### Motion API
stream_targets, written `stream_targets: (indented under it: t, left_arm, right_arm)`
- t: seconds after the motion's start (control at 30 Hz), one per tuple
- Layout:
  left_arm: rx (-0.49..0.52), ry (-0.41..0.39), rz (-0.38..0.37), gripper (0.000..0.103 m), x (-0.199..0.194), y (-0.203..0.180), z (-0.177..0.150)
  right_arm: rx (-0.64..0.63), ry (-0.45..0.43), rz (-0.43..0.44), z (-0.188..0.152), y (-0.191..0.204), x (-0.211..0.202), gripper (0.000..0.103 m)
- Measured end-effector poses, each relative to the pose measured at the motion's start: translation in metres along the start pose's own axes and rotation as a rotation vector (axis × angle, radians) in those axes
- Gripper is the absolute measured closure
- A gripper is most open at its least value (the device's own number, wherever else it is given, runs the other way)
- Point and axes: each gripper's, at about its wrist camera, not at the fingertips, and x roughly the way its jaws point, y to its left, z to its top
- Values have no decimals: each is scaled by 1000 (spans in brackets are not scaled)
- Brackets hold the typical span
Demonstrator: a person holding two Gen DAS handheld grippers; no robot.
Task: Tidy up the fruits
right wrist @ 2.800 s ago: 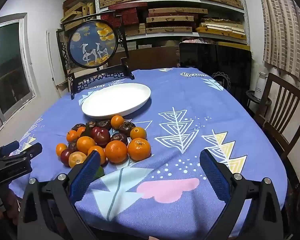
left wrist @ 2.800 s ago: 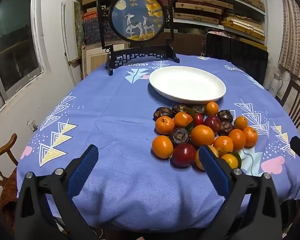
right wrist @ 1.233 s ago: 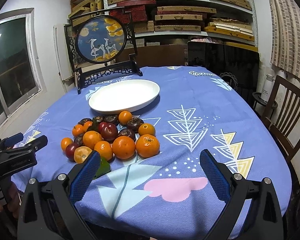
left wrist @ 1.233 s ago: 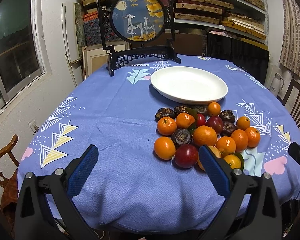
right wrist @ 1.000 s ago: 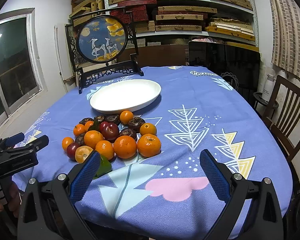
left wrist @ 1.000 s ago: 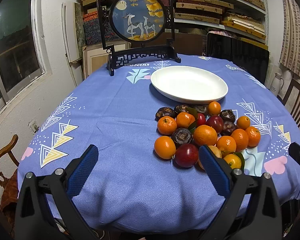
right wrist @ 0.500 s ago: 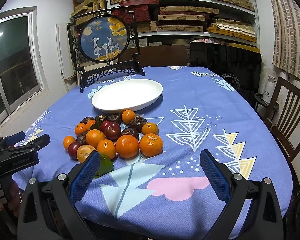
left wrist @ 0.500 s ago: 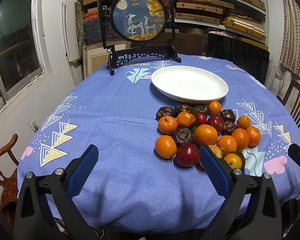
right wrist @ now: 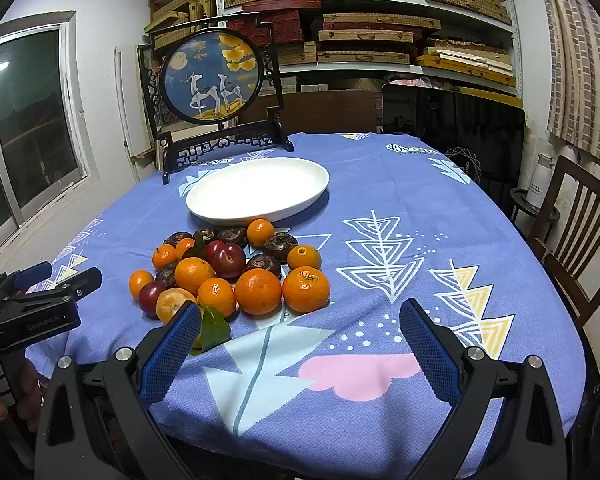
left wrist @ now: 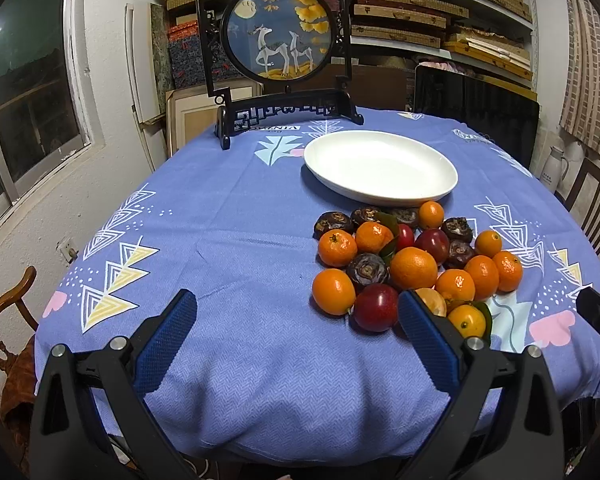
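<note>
While both tools hang low over the near table edge, each is spread wide and empty: left gripper [left wrist: 296, 328], blue-padded fingers apart; right gripper [right wrist: 300, 330] likewise. Heap of mixed fruit [left wrist: 412, 264] — orange mandarins, dark red plums, brown wrinkled fruits — lies on the blue patterned tablecloth [left wrist: 228, 240], just in front of the oval white ceramic plate [left wrist: 380, 166], which holds nothing. Round deer-painted screen in black carved stand [left wrist: 280, 36] stands behind the plate. Left gripper's right finger overlaps the heap's near edge in view; contact cannot be told.
</note>
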Motion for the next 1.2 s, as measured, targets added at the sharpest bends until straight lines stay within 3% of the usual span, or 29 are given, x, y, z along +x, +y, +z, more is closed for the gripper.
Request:
stream_targets:
  t: [0.47, 0.53, 0.87, 1.0, 1.2]
  left_arm:
    - [16, 7, 2, 5, 2, 1, -2]
    - [30, 24, -28, 5, 5, 2, -4]
    - [284, 80, -115, 5, 49, -1, -14]
    - [267, 155, -170, 19, 75, 16, -14]
    - [268, 160, -192, 20, 91, 13, -14]
  right_arm:
    - [0, 4, 2, -1, 1, 1, 3]
    - [0, 3, 2, 0, 1, 1, 3]
    - [6, 24, -1, -2, -5, 9, 3]
    - [10, 32, -10, -2, -9, 13, 3]
    - [25, 77, -8, -3, -12, 29, 3]
